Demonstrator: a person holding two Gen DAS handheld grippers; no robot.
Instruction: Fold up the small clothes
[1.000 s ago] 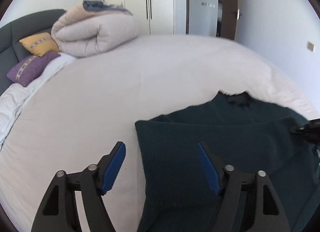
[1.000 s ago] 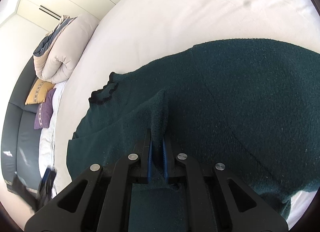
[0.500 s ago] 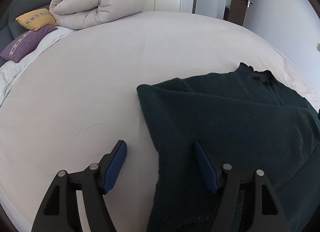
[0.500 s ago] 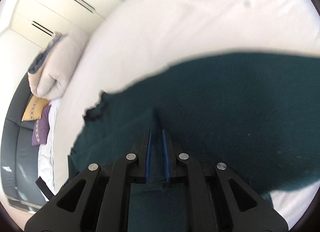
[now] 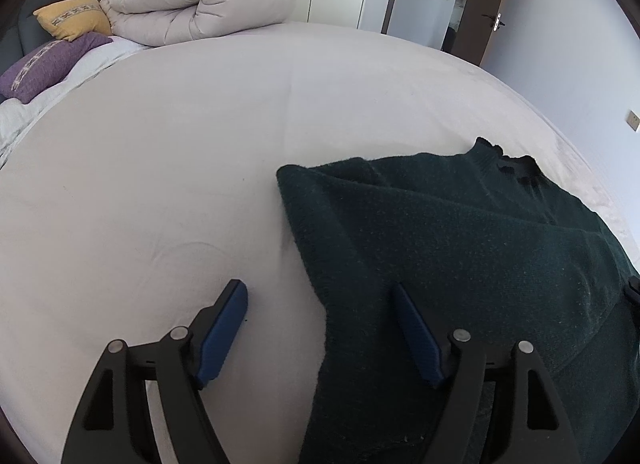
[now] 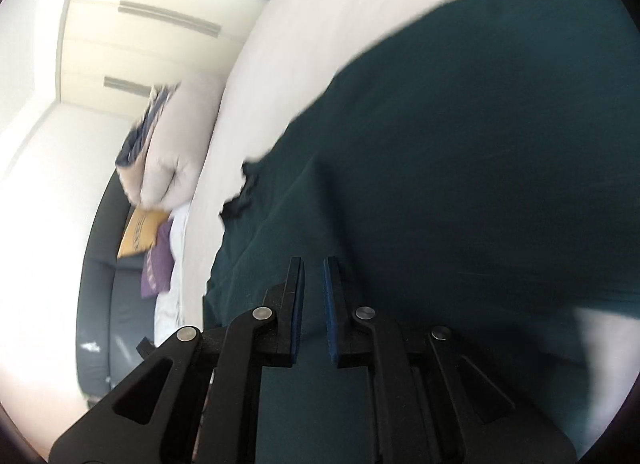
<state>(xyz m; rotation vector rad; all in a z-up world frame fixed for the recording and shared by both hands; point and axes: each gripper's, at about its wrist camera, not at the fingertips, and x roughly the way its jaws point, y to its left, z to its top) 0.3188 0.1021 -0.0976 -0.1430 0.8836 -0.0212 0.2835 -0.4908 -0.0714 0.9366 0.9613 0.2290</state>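
A dark green knit sweater [image 5: 460, 248] lies folded on the white bed [image 5: 180, 143], its neck opening at the far right. My left gripper [image 5: 320, 304] is open and empty, hovering over the sweater's left edge, one finger above the sheet and one above the cloth. In the blurred right wrist view the sweater [image 6: 460, 135] fills the right side. My right gripper [image 6: 313, 276] has its blue pads a narrow gap apart over the cloth; no fold shows between them.
A rolled beige duvet [image 5: 200, 3] lies at the head of the bed, with a yellow cushion [image 5: 72, 17] and a purple cushion [image 5: 48, 63] beside a dark headboard. White wardrobes and a door stand behind. Bare sheet spreads left of the sweater.
My right gripper has let go of the pinched sweater fold and its pads have parted slightly; its view swung and blurred. My left gripper stayed open over the sweater's left edge.
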